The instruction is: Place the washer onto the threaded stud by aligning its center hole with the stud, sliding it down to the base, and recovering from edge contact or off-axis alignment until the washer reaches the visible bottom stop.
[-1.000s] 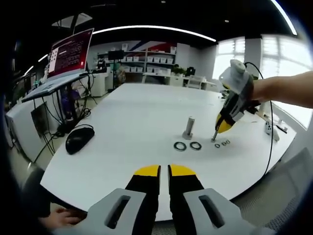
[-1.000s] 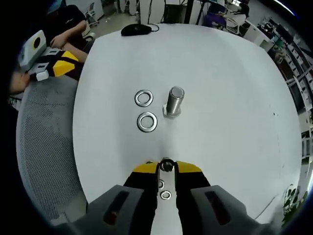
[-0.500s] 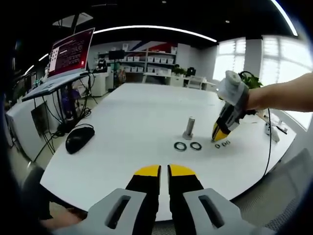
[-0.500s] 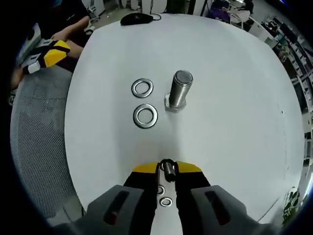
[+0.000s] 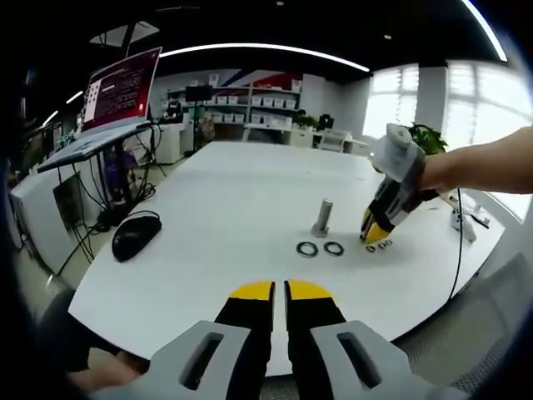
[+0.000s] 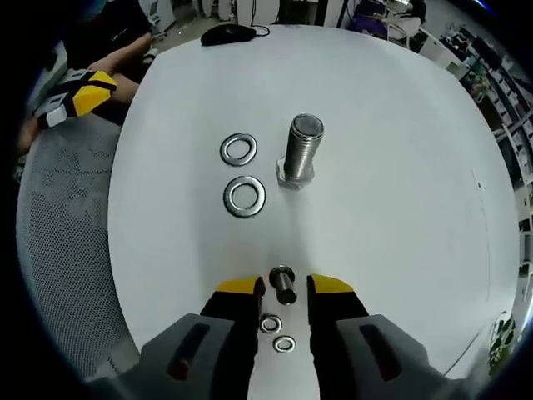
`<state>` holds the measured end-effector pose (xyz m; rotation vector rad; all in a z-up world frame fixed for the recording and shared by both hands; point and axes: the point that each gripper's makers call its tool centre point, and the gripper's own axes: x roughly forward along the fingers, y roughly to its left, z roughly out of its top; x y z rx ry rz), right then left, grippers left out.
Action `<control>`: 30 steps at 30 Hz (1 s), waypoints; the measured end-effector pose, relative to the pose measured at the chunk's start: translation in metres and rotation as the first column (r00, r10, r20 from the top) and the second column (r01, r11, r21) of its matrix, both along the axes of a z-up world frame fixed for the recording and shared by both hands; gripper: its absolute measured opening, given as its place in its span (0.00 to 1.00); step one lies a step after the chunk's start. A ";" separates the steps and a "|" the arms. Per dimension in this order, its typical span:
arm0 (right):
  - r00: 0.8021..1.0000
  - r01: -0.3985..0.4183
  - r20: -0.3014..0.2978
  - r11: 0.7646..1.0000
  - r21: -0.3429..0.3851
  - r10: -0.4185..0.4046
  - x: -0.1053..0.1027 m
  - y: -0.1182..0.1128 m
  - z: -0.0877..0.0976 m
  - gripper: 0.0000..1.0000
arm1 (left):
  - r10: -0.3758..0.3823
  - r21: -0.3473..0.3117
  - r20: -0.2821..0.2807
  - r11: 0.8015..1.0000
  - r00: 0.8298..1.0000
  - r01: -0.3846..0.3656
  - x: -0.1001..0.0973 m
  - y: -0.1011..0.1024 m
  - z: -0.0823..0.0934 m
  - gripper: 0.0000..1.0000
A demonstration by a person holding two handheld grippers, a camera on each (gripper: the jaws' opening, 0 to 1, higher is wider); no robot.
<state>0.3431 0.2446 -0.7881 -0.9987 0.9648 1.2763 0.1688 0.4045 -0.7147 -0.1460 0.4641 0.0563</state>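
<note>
White table [image 6: 400,208] bare round stud [image 6: 300,158]; right gripper [image 6: 286,287] apart; left gripper [image 5: 278,290] together.

A plain white desk [image 6: 400,217] carries shiny silver metal parts: a silver threaded stud [image 6: 300,158], two silver washers [image 6: 245,196] and a small dull-silver bolt [image 6: 284,284]. The right claw [image 6: 286,287] has yellow tips over black fingers and grey bodies; the left claw [image 5: 278,290] shows the same colours. A black mouse [image 5: 135,236] sits near a laptop [image 5: 117,92] whose screen glows red.
</note>
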 end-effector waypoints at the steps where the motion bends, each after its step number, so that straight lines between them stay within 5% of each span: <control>1: 1.000 0.008 0.000 1.000 0.005 -0.008 0.000 -0.001 0.001 0.25 | 0.000 0.001 -0.001 1.000 1.000 0.000 0.000 0.000 0.000 0.02; 30: 0.998 0.049 -0.045 0.998 -0.037 -0.050 -0.001 -0.063 -0.009 0.24 | -0.002 0.000 0.000 1.000 1.000 0.002 0.000 0.000 0.000 0.01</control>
